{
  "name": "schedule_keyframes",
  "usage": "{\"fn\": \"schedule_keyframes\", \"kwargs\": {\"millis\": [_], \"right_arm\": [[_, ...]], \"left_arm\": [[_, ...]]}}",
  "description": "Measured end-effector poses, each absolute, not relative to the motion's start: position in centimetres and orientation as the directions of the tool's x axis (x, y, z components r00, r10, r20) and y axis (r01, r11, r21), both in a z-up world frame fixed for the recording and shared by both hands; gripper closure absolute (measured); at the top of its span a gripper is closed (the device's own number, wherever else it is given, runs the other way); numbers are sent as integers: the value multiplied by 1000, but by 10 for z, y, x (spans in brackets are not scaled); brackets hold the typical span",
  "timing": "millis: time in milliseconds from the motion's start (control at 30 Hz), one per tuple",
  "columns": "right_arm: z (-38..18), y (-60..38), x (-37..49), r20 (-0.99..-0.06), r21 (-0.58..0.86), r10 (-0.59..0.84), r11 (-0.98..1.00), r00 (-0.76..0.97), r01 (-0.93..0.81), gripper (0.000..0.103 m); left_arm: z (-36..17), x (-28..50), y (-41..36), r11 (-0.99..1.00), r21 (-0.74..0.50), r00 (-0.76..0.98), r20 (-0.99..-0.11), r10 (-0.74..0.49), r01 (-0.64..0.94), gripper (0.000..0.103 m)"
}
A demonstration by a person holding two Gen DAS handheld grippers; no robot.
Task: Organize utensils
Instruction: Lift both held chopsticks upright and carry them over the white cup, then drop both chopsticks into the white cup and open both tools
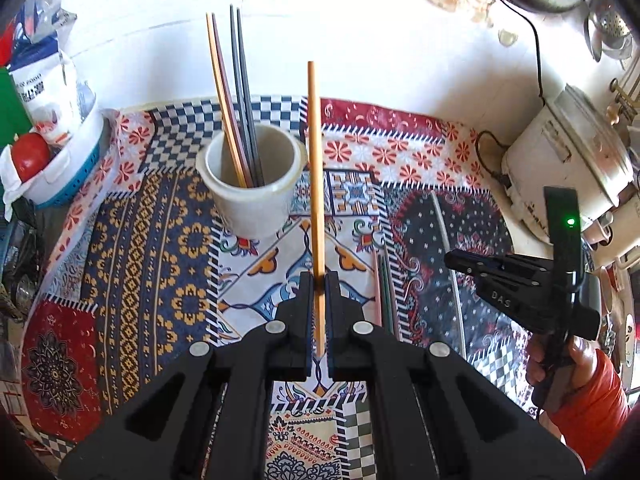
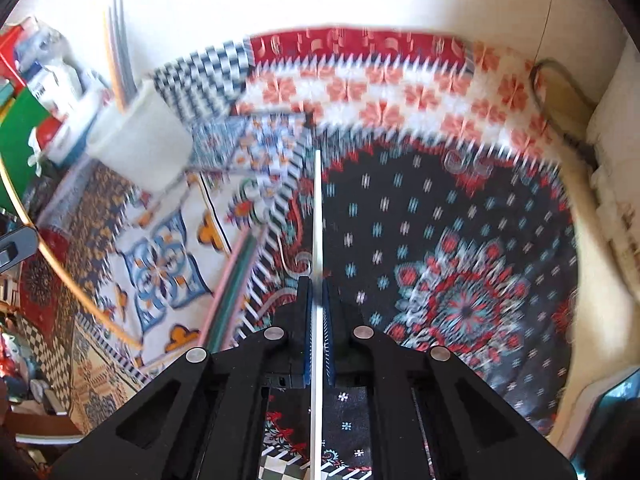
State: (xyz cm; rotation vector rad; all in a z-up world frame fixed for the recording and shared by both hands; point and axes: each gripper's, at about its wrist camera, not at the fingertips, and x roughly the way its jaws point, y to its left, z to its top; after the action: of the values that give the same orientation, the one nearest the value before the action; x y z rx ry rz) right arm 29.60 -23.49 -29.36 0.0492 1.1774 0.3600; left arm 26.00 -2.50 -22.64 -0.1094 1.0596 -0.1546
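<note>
- Left gripper (image 1: 319,280): its jaws are clamped on an orange chopstick (image 1: 314,160), whose long axis runs straight out ahead of them toward 12 o'clock in the left wrist view.
- The cup (image 1: 256,184) stands on the patterned cloth (image 1: 152,240) over the desk, at about 11 o'clock from the left jaws, its rim just beside the stick's shaft. It already holds four chopsticks (image 1: 236,100), leaning toward 11 o'clock.
- My judgement is that the coming move turns on this offset: the stick's far tip must swing a little toward 10 o'clock and point downward to clear the rim.
- Right gripper (image 2: 318,280): its jaws are pinched on a white chopstick (image 2: 317,208), also pointing to 12 o'clock along the jaws. In this blurred view the cup (image 2: 140,148) lies at 10 o'clock, well apart.
- The left hand is the nearer to the cup, so its stick probably goes in first.
- Loose sticks (image 1: 386,292) lie on the cloth at 3 o'clock of the left jaws.
</note>
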Motion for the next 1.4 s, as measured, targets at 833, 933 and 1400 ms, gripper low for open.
{"fn": "schedule_keyframes", "kwargs": {"millis": [833,933,1400], "right_arm": [[-138,-203,325,-654,183,425,892,626,-414,99],[-125,-194,327,-632,183,451,877,630,-444,99],[-104,-132,339,-588,176,558,795,586,-581,99]], "left_arm": [[-129,274,3,989,-136,687,-713,-137,55,100],[-122,277,7,991,-128,702,-702,-124,47,100],[-136,310,30,994,-112,678,-732,-74,-12,100]]}}
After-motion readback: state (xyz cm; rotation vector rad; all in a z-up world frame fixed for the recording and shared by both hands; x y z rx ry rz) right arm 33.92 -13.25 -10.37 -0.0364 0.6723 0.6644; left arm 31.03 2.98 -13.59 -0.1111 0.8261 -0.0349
